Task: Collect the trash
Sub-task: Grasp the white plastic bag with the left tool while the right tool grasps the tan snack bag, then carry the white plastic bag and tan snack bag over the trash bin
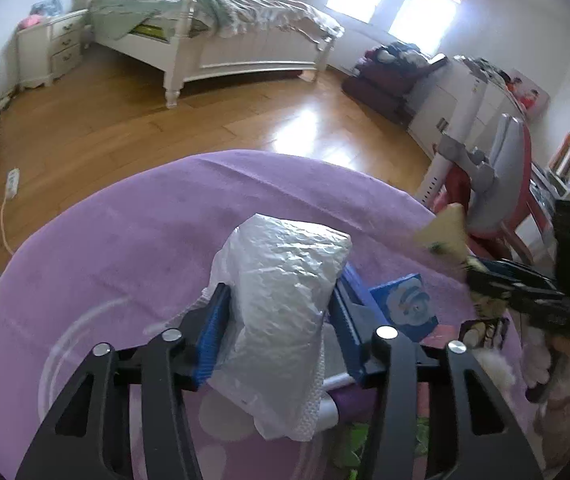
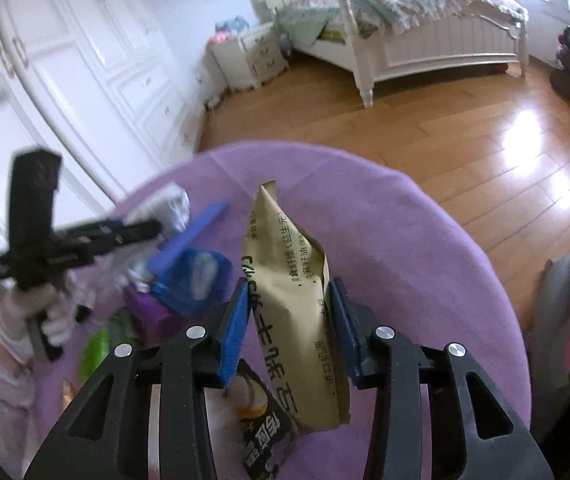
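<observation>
Two grippers work over the purple cloth [image 1: 125,248]. Left gripper [image 1: 275,320]: blue pads clamped on a crumpled white plastic bag [image 1: 285,296], held above the cloth. Right gripper [image 2: 289,332]: pads pinching a tan printed pouch [image 2: 285,280], upright. Blue packet [image 1: 405,306] lies just beside the left gripper's right pad.

A round desk [image 1: 125,248] draped in a purple cloth [image 2: 385,240] carries the clutter. Near the blue packet [image 1: 405,306], a purple tube [image 2: 153,314] lies toward the near side, with a green wrapper [image 2: 97,346] beyond it and a dark printed sachet [image 2: 269,432] on the cloth to the right.
</observation>
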Demonstrator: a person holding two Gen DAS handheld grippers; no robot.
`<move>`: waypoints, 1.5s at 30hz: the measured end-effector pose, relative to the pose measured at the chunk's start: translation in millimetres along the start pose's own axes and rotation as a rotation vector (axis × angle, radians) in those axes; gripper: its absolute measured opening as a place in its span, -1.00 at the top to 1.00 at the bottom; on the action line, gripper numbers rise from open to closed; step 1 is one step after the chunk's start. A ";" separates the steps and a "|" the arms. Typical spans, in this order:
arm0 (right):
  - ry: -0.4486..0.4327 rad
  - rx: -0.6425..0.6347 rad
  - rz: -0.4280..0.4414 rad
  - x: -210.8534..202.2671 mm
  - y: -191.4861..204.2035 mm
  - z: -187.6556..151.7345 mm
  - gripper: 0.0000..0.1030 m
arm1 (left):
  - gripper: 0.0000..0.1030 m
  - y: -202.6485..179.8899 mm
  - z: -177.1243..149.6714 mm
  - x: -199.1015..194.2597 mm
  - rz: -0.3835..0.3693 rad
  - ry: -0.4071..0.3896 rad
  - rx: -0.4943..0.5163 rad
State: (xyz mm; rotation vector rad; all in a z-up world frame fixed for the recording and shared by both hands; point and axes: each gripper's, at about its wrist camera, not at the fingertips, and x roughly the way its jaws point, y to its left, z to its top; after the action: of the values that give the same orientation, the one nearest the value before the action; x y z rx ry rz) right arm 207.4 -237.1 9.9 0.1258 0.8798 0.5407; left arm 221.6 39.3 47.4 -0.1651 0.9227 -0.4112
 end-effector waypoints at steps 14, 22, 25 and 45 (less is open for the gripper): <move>-0.259 0.216 0.190 -142.6 -17.5 -46.0 0.22 | 0.10 -113.1 -28.2 -93.6 -0.185 -0.194 0.035; -0.343 0.325 0.169 -194.7 -46.5 -92.5 0.22 | 0.10 -199.3 -56.1 -77.0 -0.316 -0.194 0.051; -0.368 0.380 0.139 -212.1 -68.7 -113.3 0.22 | 0.10 -229.6 -58.8 -59.7 -0.352 -0.171 0.068; -0.525 0.678 -0.064 -291.5 -212.3 -226.1 0.22 | 0.10 -365.0 -70.7 50.6 -0.500 0.052 0.178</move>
State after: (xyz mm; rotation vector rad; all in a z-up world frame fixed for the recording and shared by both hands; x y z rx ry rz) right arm -29.7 -590.4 0.6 0.8174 0.5162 0.1134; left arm 92.2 -311.3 81.4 -0.2231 0.8863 -0.9610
